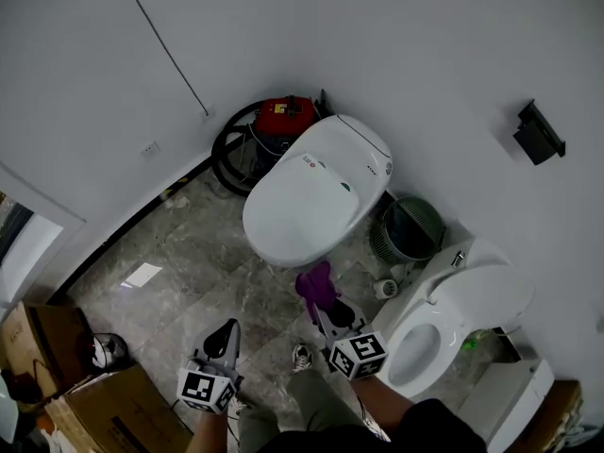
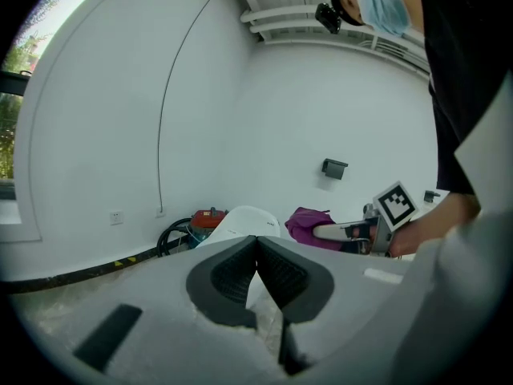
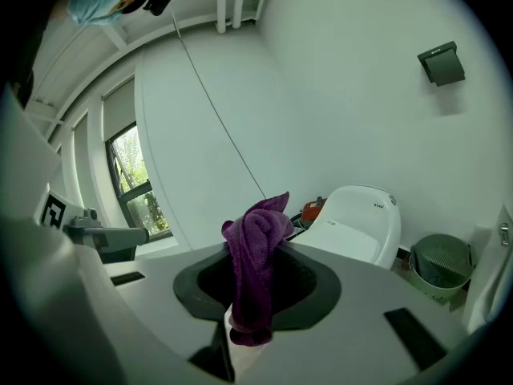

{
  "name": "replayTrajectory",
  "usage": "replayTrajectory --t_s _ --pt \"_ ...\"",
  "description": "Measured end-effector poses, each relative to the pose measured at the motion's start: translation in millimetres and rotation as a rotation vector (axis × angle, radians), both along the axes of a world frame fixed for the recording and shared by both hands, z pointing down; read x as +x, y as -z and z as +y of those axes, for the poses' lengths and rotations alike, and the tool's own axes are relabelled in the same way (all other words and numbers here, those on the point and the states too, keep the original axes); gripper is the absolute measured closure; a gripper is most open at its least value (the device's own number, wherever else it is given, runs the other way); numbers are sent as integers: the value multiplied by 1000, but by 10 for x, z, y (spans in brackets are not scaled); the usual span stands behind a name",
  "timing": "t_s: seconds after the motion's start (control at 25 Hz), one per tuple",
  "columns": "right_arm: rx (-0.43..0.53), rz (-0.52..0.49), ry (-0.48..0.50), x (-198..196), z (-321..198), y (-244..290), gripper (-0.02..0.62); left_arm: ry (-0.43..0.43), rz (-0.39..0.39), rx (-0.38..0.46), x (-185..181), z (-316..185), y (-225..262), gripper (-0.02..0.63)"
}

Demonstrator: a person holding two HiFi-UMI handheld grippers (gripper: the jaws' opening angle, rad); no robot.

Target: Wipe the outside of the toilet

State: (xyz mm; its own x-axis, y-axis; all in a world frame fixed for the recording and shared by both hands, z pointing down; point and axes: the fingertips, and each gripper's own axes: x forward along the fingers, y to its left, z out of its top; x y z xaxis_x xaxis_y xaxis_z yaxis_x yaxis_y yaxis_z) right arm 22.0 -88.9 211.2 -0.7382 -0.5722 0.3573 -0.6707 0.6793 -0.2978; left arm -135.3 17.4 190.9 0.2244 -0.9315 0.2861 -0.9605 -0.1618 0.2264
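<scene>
Holding the purple cloth (image 3: 255, 251) clamped in our right gripper (image 1: 324, 311), we're just short of the closed toilet (image 1: 316, 192), cloth apart from its front. Left gripper (image 2: 256, 245) jaws together, nothing between.

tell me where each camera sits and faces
Head view: on the person's head, steeply down at the toilet; left gripper, right gripper and legs show.
Left gripper view: on the left gripper, toward the wall past shut jaws; the right hand shows.
Right gripper view: on the right gripper, toward the toilet; jaws shut on the purple cloth.
Shared: both gripper views show the toilet and each other's gripper.
</scene>
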Motion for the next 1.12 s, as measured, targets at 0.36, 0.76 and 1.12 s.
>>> replayTrajectory --t_s 0.36,0.76,1.12 --pt "28 -42 -59 -138 -250 -1150 506 -34 46 22 -36 -337 -886 603" --pt "266 -6 -70 -354 -228 -2359 506 -128 35 140 -135 -611 -2314 603" --pt "411 -27 -86 -483 -302 -3602 506 -254 -63 252 -1 -784 -3674 603"
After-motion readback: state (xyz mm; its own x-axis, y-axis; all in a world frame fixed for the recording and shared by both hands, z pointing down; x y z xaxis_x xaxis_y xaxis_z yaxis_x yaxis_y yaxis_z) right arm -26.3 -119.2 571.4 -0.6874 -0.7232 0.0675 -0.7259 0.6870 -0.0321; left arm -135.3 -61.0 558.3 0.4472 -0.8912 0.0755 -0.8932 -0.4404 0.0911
